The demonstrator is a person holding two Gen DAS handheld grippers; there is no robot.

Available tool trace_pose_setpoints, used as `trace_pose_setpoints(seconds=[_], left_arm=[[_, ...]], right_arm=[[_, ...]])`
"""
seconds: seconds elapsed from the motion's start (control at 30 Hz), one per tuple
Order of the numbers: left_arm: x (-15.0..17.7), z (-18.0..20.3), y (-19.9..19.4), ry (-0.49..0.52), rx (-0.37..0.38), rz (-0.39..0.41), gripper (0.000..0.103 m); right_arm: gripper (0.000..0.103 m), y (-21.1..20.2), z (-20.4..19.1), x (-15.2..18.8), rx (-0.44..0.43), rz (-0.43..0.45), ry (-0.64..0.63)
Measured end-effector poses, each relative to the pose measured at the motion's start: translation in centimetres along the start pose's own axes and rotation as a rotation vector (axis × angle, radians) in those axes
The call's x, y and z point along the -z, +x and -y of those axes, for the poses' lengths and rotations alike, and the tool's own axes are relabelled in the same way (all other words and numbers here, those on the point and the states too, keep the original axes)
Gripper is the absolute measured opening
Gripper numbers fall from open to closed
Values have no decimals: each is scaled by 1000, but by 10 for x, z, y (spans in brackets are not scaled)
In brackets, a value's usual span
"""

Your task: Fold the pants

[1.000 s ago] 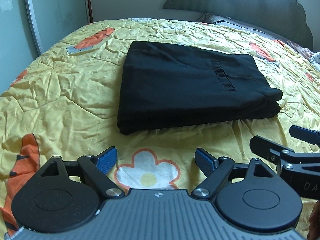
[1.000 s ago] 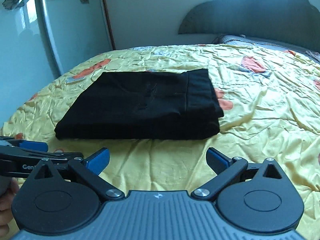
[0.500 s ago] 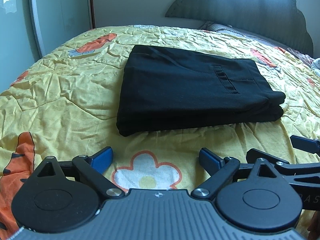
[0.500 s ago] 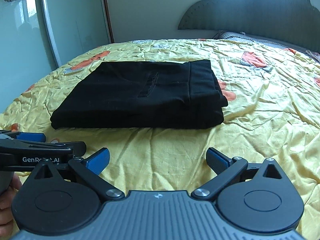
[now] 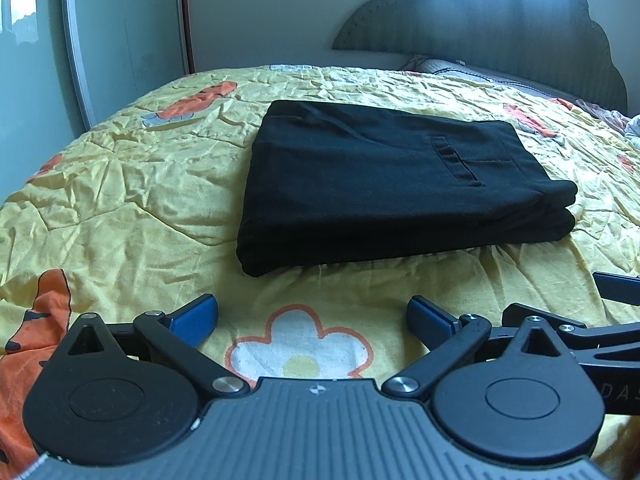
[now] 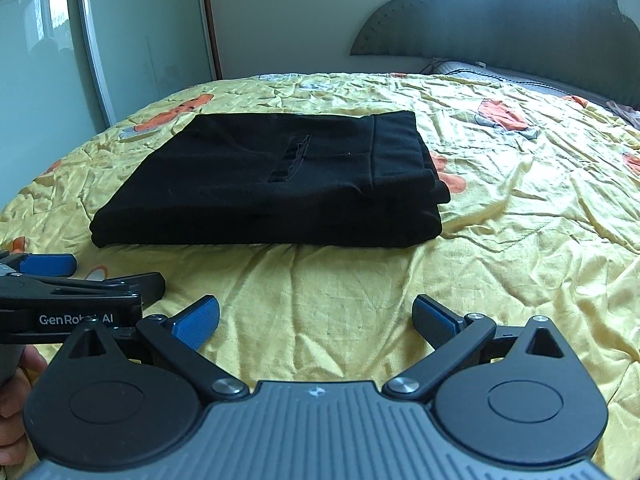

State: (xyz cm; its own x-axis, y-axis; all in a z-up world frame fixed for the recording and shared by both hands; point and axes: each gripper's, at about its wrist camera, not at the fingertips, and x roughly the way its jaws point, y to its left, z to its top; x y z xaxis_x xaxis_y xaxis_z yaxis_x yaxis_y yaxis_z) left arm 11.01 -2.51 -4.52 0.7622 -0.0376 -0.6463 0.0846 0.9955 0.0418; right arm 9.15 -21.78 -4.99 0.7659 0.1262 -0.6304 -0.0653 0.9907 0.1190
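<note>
Left wrist view first: the black pants [image 5: 384, 184] lie as a compact, layered rectangle on the yellow patterned bedspread [image 5: 120, 208], a welt pocket facing up and the stacked fold edges showing at its near right corner. The left gripper [image 5: 312, 316] hangs short of the bundle over a printed flower, its jaws opening wide with nothing between them and no pad touching cloth. Judging by the tidy stack, the folding looks finished and the step in hand is release and retreat; any next move would call only for backing away without snagging an edge, or a light press to flatten the top layer. Beyond, a scalloped dark headboard [image 5: 500, 24] stands against a pale wall, with a mirrored wardrobe door [image 5: 36, 60] at the left. Right wrist view next: the right gripper [image 6: 316, 318] also sits near the bundle's front edge but clear of it, jaws spread and empty, above wrinkled bedspread. The left gripper shows at the lower left with part of a hand [image 6: 16, 400] behind it. Flower decals dot the wardrobe's glass.
</note>
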Motion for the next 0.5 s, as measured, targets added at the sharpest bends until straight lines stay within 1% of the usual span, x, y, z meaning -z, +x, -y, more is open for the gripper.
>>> trace_pose_setpoints(seconds=[0.37, 0.5], left_arm=[[2, -2, 0, -12, -6, 10, 103], [3, -2, -2, -10, -4, 18, 103]], right_arm=[[103, 2, 0, 2, 18, -1, -24], [103, 0, 1, 2, 54, 9, -18]])
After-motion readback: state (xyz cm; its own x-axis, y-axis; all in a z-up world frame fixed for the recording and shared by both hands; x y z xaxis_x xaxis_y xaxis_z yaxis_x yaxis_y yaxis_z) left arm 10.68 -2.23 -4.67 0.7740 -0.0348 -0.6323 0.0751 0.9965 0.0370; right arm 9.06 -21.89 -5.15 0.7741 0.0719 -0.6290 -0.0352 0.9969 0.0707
